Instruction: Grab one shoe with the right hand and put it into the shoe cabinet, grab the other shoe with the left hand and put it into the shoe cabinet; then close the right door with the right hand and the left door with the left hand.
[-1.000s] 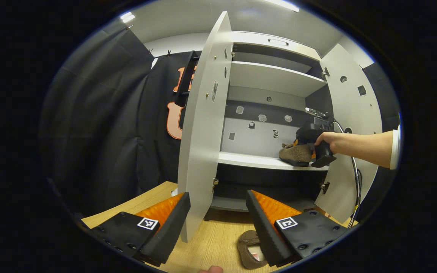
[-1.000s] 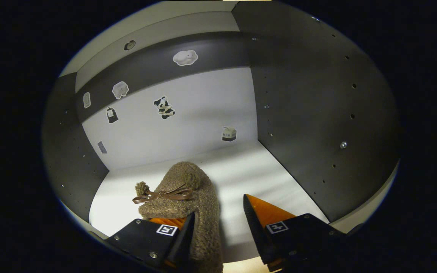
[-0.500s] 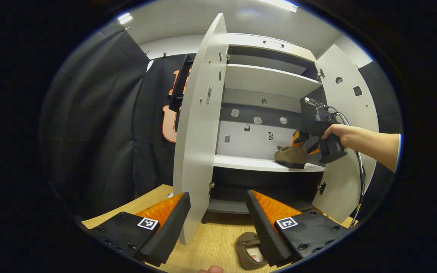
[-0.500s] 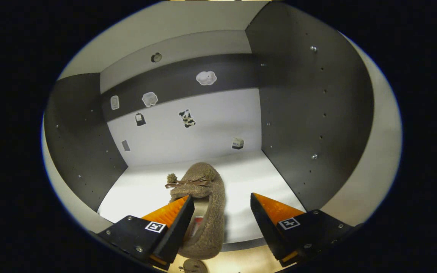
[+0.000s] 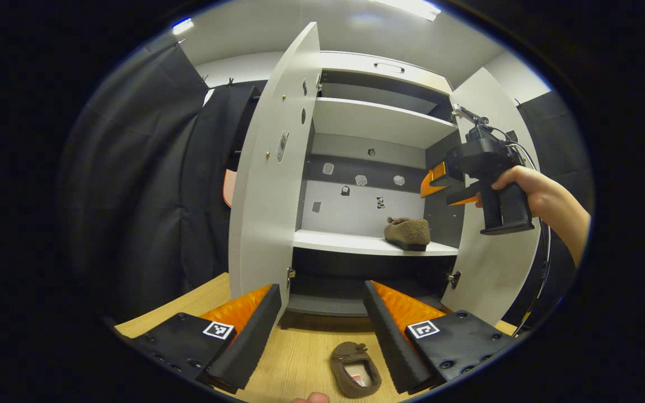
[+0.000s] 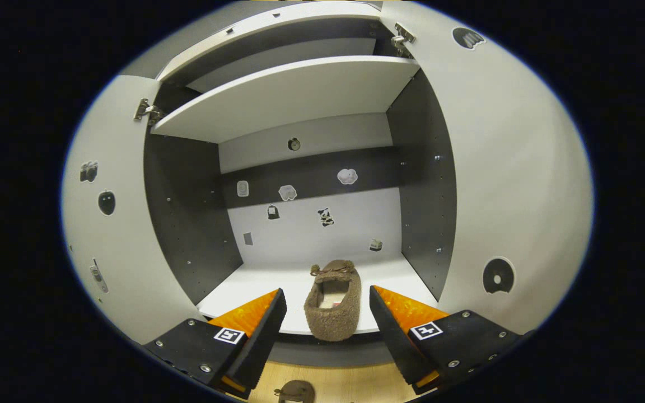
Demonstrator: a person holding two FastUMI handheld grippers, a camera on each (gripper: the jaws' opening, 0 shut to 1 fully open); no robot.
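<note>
Shoes: two fuzzy brown slippers.
Shelf slipper [image 6: 332,299]: ahead of my spread, empty right claw [image 6: 327,313].
Floor slipper [image 5: 355,369]: between my spread left claw [image 5: 321,313] fingers.

I count two shoes: one on the cabinet shelf [image 6: 332,307], one on the floor [image 5: 355,369]. Two cabinet doors, left door [image 5: 269,179] and right door [image 5: 493,246], both open. Two shelves visible: upper shelf [image 5: 378,120], lower shelf [image 5: 345,242]. Two grippers: my left gripper [image 5: 322,324], right gripper [image 6: 328,327].
</note>
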